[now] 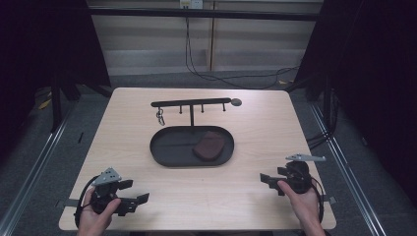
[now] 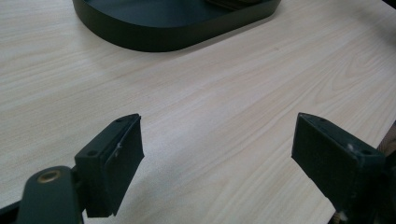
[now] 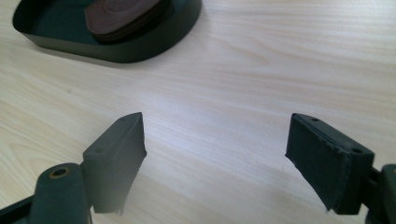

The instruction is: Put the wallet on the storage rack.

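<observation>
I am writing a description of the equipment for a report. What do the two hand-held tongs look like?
Both are black. The left tongs and the right tongs each carry a grey three-cornered plate on top and trail a black cable. Up close, each has two flat, blocky black jaws with small screw holes; one arm of each shows a brass-coloured ring. The forearms are bare, with no sleeves.
</observation>
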Demonstrator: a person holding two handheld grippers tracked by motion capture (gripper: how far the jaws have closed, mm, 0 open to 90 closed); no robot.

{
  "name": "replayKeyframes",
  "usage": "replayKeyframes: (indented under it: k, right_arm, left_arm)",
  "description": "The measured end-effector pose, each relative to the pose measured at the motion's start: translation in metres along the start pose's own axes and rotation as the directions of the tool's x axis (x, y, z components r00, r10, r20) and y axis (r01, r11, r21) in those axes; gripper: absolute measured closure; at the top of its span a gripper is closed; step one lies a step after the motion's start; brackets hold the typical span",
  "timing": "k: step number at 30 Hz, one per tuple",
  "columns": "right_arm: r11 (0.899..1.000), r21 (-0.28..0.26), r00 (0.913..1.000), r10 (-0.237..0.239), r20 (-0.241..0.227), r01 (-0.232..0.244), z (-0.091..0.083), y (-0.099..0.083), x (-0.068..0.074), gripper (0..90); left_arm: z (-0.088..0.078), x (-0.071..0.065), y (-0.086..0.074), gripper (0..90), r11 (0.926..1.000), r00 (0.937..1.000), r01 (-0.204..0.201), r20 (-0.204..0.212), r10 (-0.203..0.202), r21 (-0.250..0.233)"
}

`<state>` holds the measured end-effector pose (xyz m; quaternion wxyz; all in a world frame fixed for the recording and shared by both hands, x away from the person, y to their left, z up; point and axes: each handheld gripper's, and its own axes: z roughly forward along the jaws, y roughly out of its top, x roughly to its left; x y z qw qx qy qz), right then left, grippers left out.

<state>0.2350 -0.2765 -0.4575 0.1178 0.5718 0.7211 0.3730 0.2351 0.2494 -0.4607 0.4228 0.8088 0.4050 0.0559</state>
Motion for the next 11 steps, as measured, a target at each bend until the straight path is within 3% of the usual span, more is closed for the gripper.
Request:
replayKeyframes:
  k: [9,11]
  right_arm:
    - [0.997,-0.020,0.9968,0.079,0.016,-0.078,-0.005,-0.024,-0.016,18.5]
    - [0.994,-0.045,0.9944,0.102,0.027,-0.101,-0.006,-0.024,-0.019,17.9]
  left_arm:
    - [0.000,-0.001,0.001,16.5,1.0000,1.0000,0.001,0.006,-0.001,-0.004]
    - [0.001,-0.001,0.001,16.4,1.0000,1.0000,-0.001,0.006,0.001,0.000]
